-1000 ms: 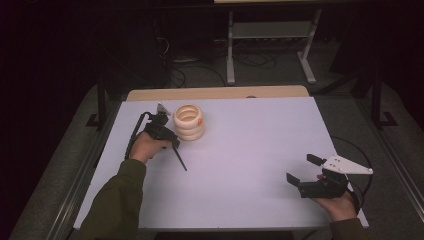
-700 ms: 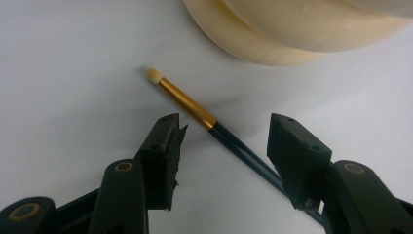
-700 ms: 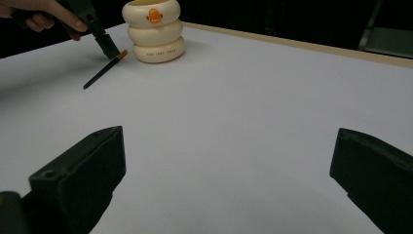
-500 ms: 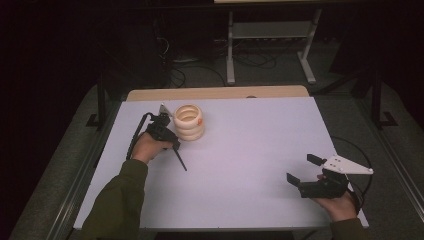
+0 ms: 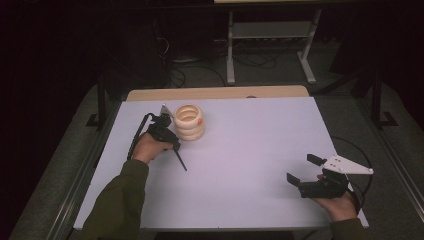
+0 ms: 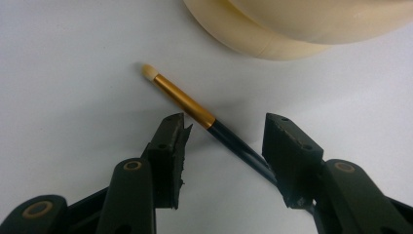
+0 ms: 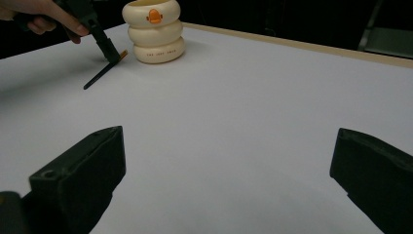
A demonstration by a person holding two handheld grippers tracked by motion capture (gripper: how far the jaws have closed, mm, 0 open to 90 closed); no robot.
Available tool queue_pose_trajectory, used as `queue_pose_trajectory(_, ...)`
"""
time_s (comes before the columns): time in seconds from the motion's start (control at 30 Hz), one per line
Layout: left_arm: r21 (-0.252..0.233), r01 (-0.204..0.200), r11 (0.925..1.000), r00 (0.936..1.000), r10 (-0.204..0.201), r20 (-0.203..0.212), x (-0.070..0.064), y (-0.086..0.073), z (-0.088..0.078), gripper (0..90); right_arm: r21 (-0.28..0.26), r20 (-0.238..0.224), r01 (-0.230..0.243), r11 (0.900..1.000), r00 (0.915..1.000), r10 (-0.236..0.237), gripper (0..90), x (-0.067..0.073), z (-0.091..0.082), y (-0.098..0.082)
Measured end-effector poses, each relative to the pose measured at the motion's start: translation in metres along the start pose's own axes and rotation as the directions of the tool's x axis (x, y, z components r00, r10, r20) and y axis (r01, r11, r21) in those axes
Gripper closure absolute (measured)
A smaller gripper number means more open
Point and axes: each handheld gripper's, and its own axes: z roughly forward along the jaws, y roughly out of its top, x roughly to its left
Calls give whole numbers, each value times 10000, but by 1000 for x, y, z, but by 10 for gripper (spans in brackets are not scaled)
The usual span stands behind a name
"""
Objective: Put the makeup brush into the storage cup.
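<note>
The brush (image 6: 204,119) lies flat on the white table (image 5: 250,150), a thin black handle running into a gold ferrule and ending in a small cream tip. It sits just beside the cream ribbed holder (image 5: 189,121), at the table's left, toward the far edge.

My left gripper view gives me the close look: the dark handle passes between my two black jaws, the gold part and tip pointing away toward the holder's curved base. My left gripper (image 6: 224,134) has just been closing in, yet there is a gap on each side of the handle, so the pads are not pressing on it; the jaws stand apart around it. The high view cannot show that gap, but it shows the handle's tail poking out toward me past my left hand (image 5: 149,147).

Near me on the right, my right gripper (image 5: 301,170) rests low by the table's front right corner, jaws spread wide with nothing between them, well apart from the brush. Its view adds what the others miss: an orange duck mark (image 7: 154,15) on the holder's top ring, and small lettering on the bottom ring, too small to read.

My left forearm, in an olive sleeve (image 5: 117,200), reaches forward, with the gripper angled down at the brush.
</note>
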Motion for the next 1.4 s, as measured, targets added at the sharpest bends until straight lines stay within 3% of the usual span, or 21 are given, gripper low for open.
queue_pose_trajectory(0.93,248,-80,9997,10000,82,-50,1,-1,0,617,-1,-7,-9,10000,10000,9,0,0,0,0)
queue_pose_trajectory(1.2,365,-271,9990,9996,270,46,2,-2,0,671,0,-5,-15,10000,10000,15,0,-1,0,0)
queue_pose_trajectory(1.4,554,-638,9964,9979,641,-35,2,-2,0,724,-6,-8,-20,10000,10000,19,0,-1,0,0)
